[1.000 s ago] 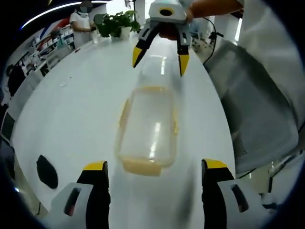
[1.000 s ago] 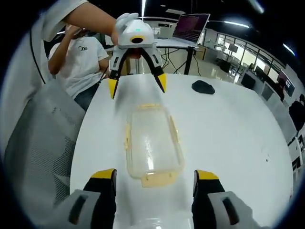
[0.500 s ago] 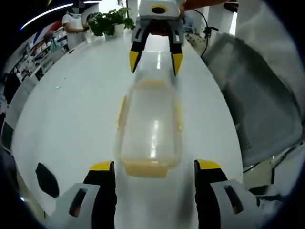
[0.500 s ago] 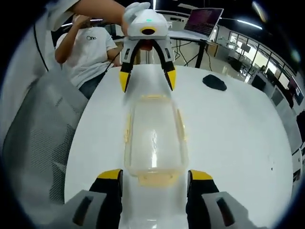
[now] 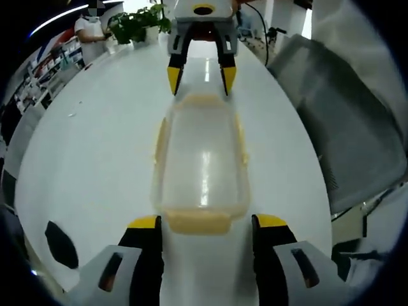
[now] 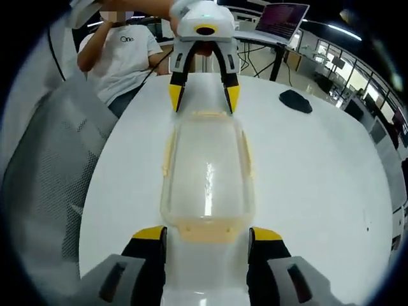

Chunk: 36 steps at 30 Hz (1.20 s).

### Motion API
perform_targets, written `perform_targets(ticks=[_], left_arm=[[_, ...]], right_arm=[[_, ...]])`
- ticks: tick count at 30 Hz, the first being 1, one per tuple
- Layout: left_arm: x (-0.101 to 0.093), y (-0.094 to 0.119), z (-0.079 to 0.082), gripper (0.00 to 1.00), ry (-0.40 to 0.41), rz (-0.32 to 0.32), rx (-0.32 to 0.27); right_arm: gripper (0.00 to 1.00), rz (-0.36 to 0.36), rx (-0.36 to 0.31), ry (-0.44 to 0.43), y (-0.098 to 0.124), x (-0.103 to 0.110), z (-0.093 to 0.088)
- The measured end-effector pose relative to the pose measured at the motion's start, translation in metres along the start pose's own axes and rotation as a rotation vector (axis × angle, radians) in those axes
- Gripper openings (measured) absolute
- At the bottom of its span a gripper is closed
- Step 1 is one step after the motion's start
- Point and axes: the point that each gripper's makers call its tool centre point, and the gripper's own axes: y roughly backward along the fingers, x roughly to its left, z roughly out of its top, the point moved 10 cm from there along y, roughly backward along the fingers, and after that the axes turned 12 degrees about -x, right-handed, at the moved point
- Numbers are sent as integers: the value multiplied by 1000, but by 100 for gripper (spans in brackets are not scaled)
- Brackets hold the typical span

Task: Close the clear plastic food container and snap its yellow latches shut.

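Left gripper view: left gripper [image 5: 205, 223] spread wide, empty, flanking the container [image 5: 199, 162] end latch [image 5: 197, 221] at bottom centre. Right gripper [image 6: 206, 234] likewise agape, holding nothing, at the opposite end on the white bench [image 6: 319, 166].

Left claw [image 5: 204, 222]: jaws spread wide, level and parallel. Right claw [image 6: 205, 233]: jaws likewise parted, directly facing the left claw.

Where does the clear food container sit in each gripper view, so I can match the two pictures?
Left gripper view: the container lies lengthwise at centre, its near yellow end latch between that view's own jaws.
Right gripper view: the container again lies lengthwise at centre.
Shared landmark: the black object on the white table.
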Motion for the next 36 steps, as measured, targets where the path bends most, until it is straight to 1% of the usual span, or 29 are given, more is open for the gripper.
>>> perform_targets(ticks=[2,6,8,10,12,13,14,17,18,21,22,23,28,31,32,36], left_arm=[[0,-1,0,52,-3,-3,5],[-1,-2,0,51,-6,-19,8],[-1,-4,-1,50,-25,-17,23],[-1,-4,-1,48,-34,-15,29],[-1,-5,0,48,-42,-12,34],[0,-5,0,48,-39,-11,32],[0,-5,0,47,-37,-11,31],[0,-6,0,42,-38,-11,46],[-1,-7,-1,41,-44,-13,56],[-4,-10,-4,41,-59,-18,82],[-4,-9,-3,41,-67,-17,79],[-2,-9,-3,40,-45,-8,77],[-1,-10,-3,39,-30,10,77],[-1,-10,-3,38,-4,41,72],[-1,-10,-3,38,-9,36,71],[-2,-10,-5,39,12,45,58]], right_arm=[[48,4,24,42,-2,-1,-2],[48,8,24,27,-5,-2,-2],[45,5,30,24,-7,-3,-1],[42,11,43,38,-10,-2,0],[46,18,83,52,-10,-2,-2],[46,16,71,50,-12,-3,-2],[46,19,77,40,-12,-3,-2],[45,9,80,49,-14,-3,-2],[44,5,73,35,-14,-3,-1],[41,18,80,37,-15,-2,0],[40,21,82,35,-15,-2,-1],[40,19,81,35,-15,-2,-1],[39,17,83,28,-15,-1,0],[38,14,89,23,-16,-1,0],[38,12,92,19,-16,-1,0],[38,8,96,18,-16,0,1]])
